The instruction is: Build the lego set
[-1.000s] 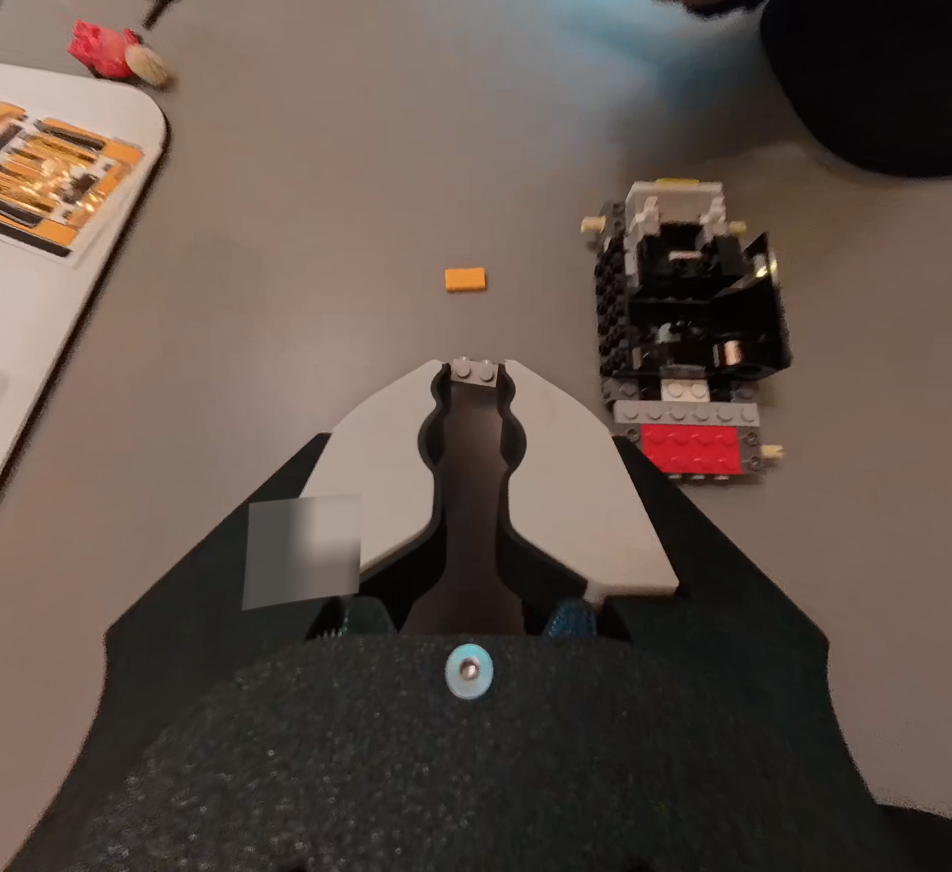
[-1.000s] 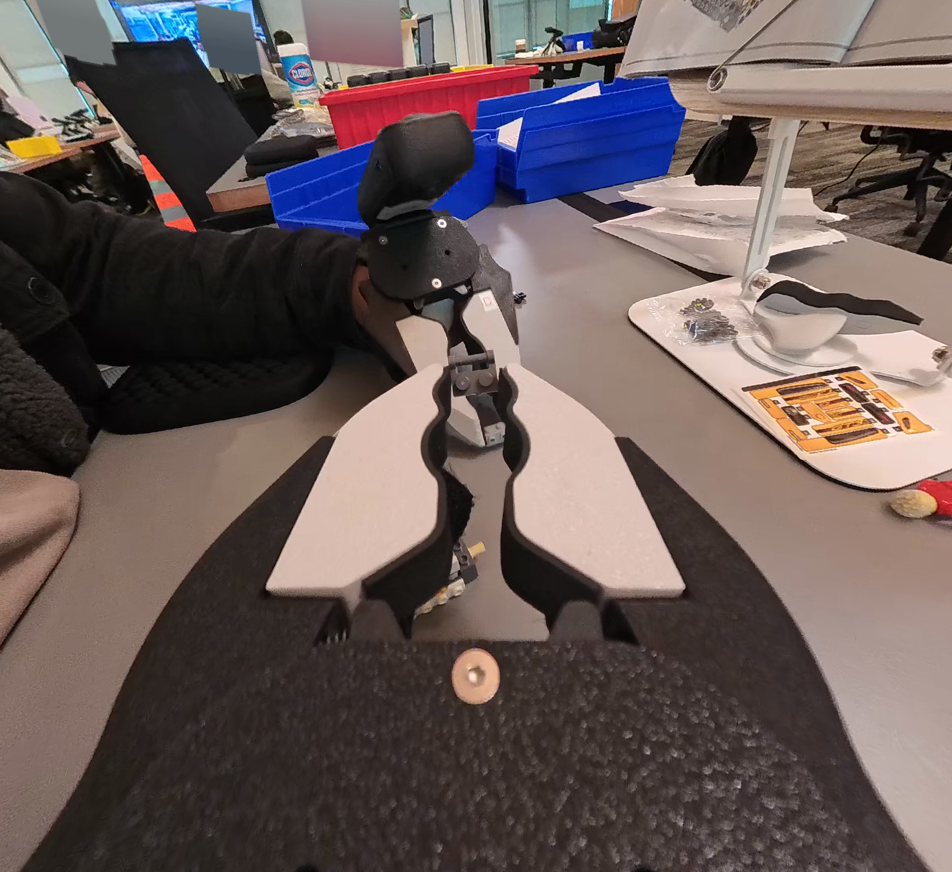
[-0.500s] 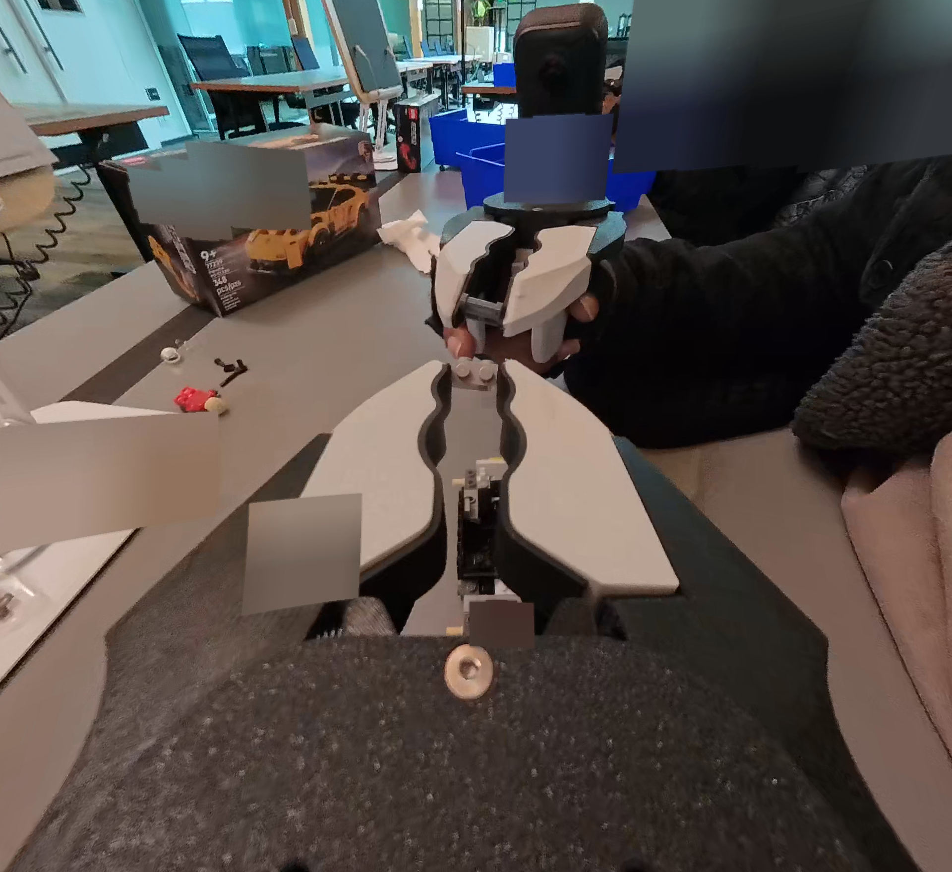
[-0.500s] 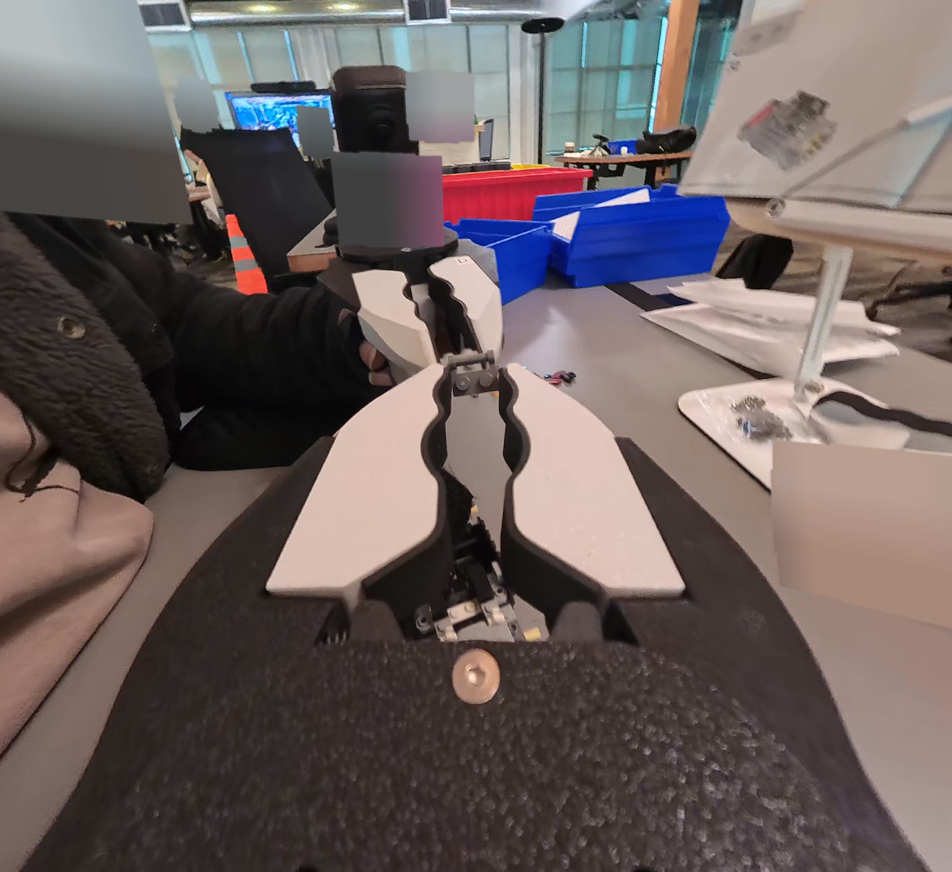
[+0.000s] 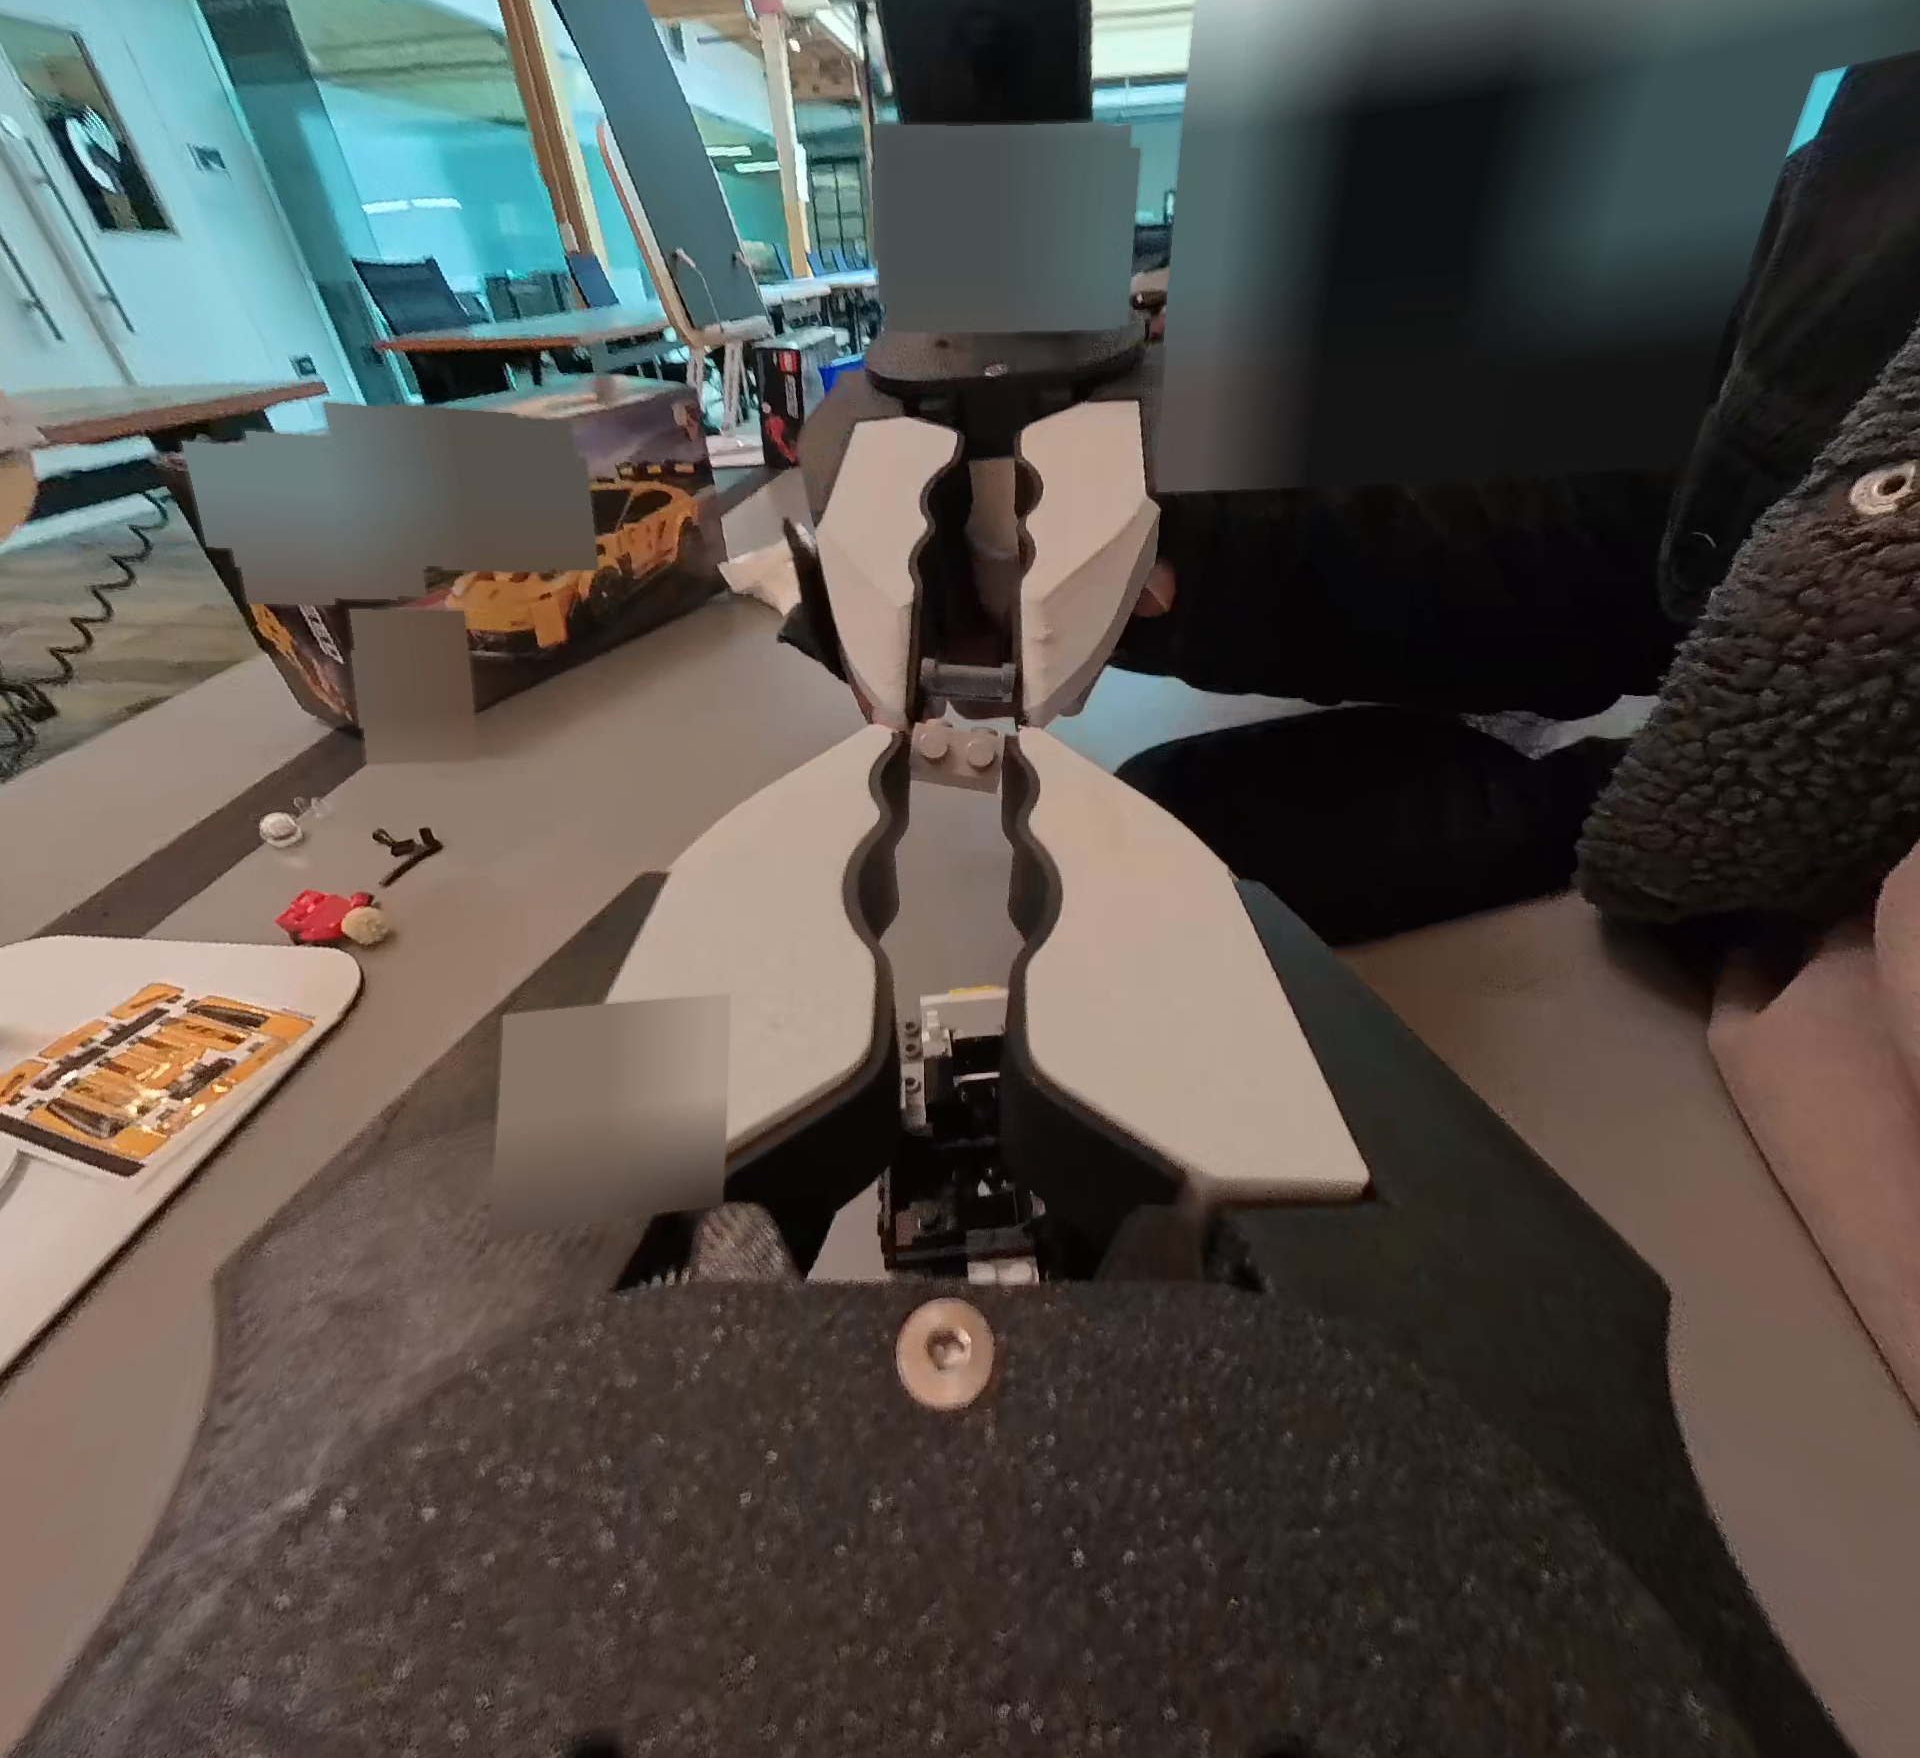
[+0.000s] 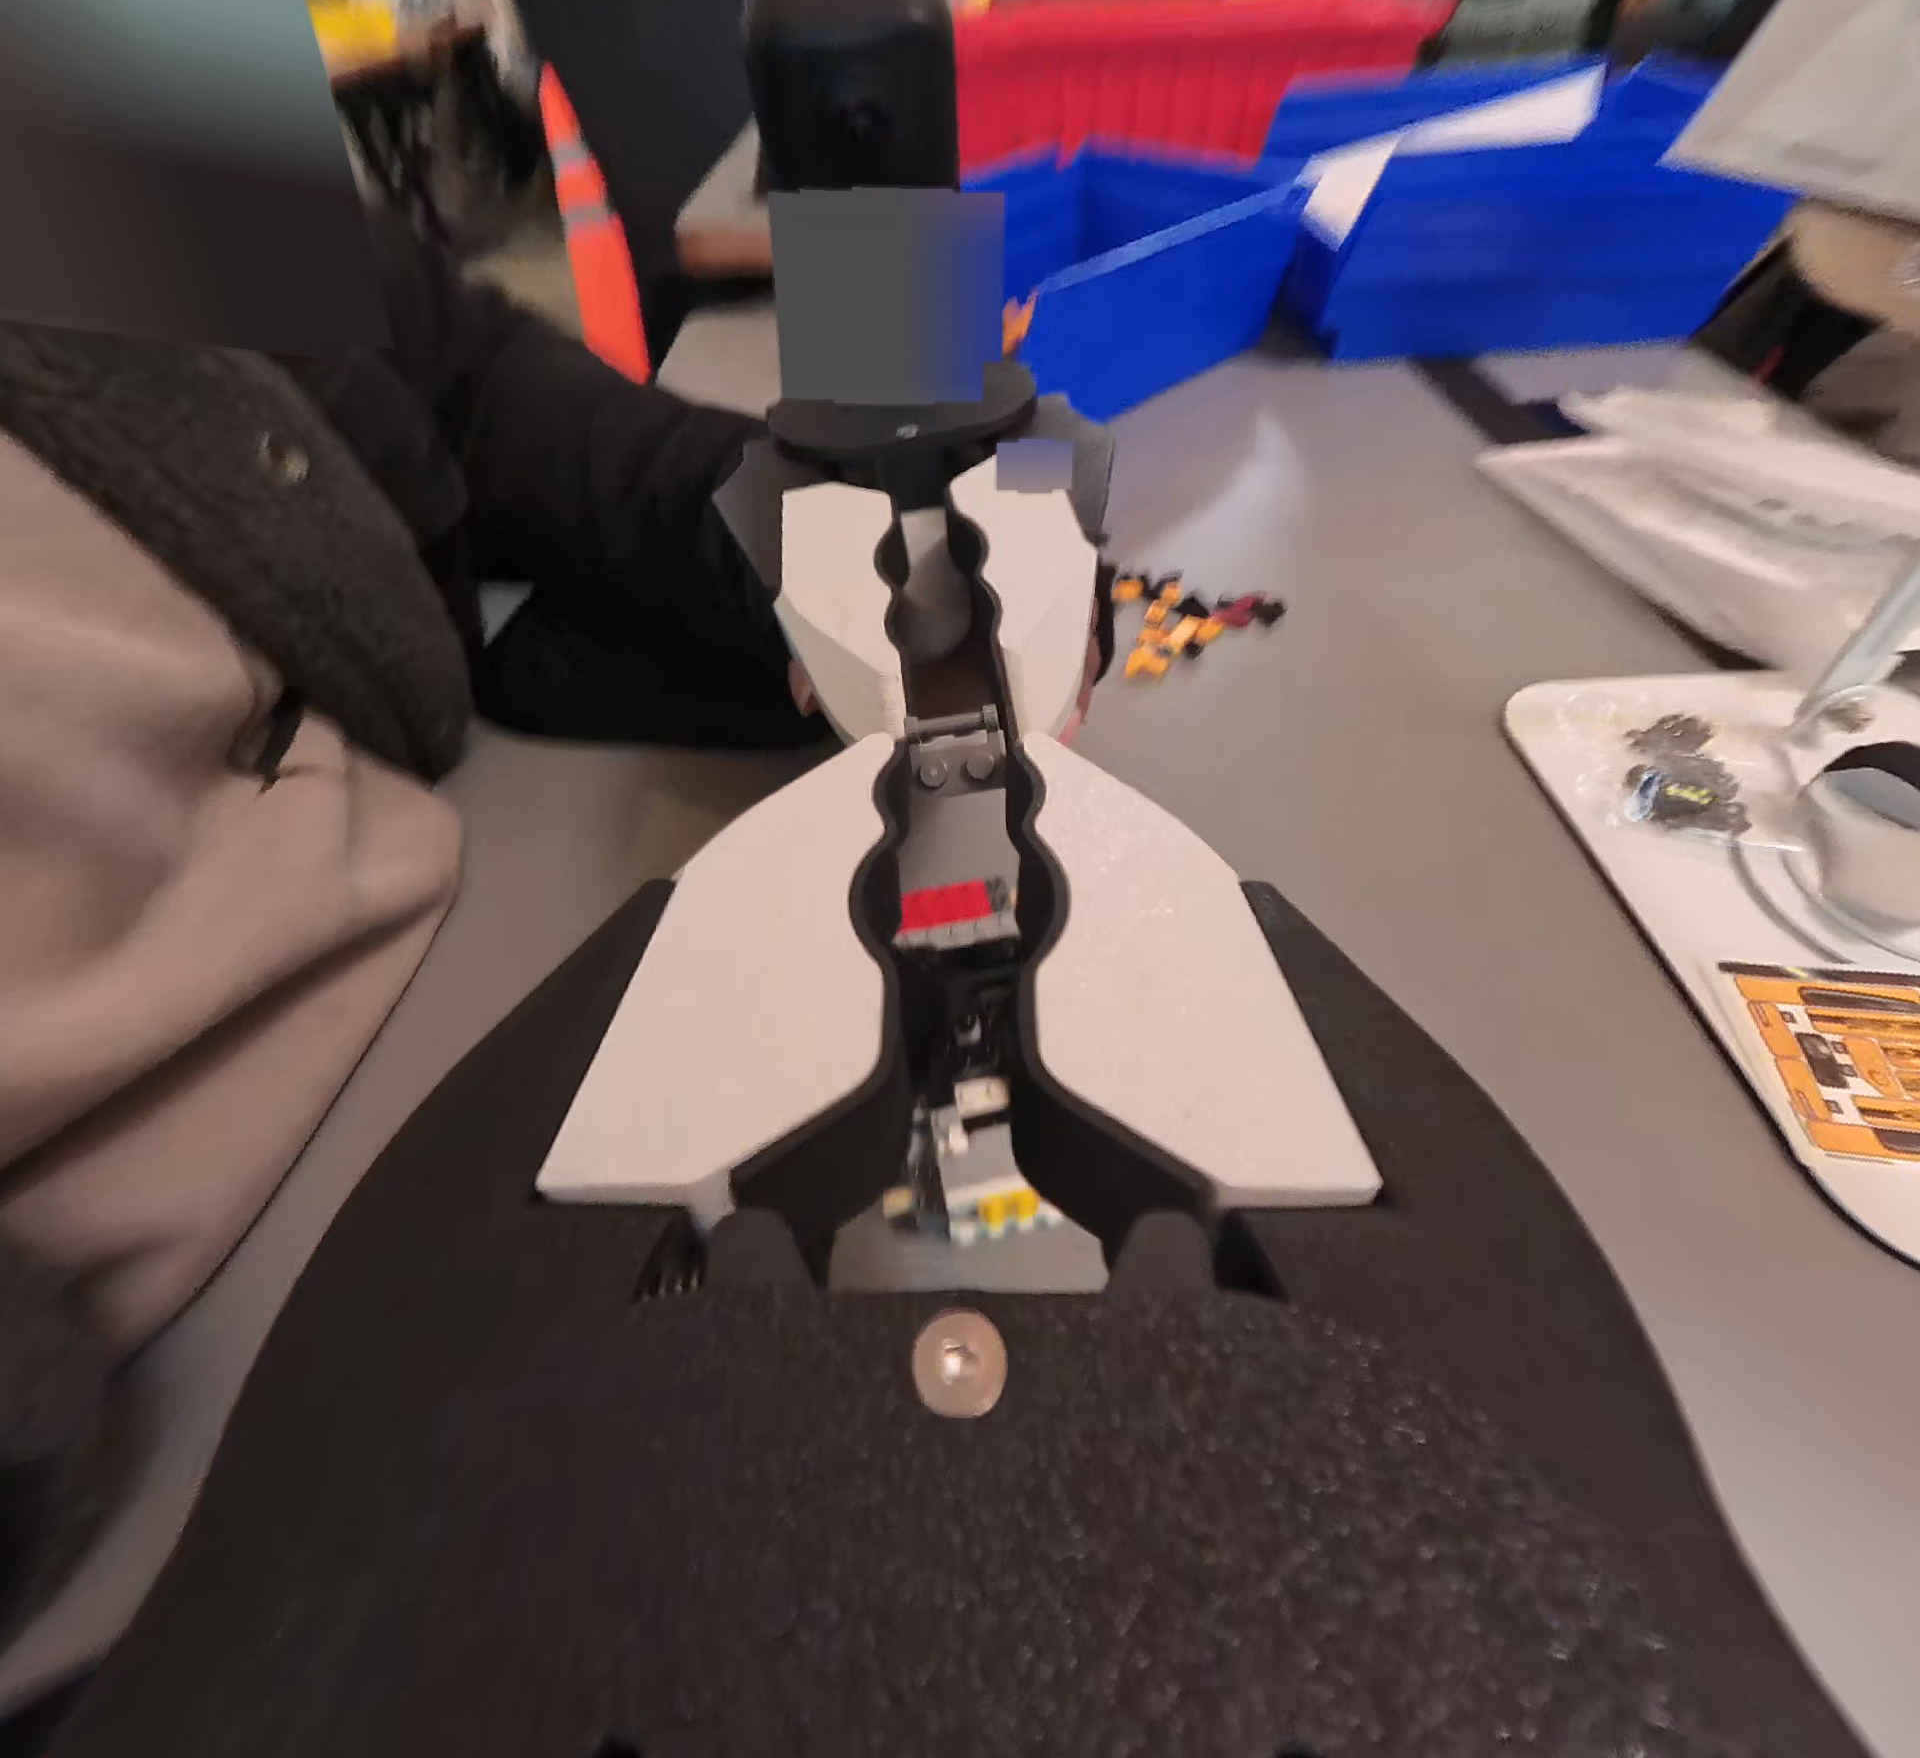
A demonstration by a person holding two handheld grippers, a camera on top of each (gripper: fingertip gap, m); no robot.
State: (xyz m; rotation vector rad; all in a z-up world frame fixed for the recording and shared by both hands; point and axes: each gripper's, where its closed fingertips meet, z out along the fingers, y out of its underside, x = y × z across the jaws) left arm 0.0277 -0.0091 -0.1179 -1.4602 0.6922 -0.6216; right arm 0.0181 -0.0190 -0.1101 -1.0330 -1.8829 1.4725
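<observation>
Tip to tip above the table, the left gripper (image 5: 954,758) is clamped on a light grey two-stud plate (image 5: 956,756) and the right gripper (image 6: 953,766) on a dark grey hinge piece (image 6: 952,752). Joining them seems underway; next, align and press. The half-built car (image 6: 954,919) sits below, near.

light grey two-stud plate (image 5: 956,760) and dark grey two-stud piece (image 6: 956,766): each pinched at gripper tips, held tip to tip above the partly built car (image 6: 951,929), black with red plate, on the table.
</observation>
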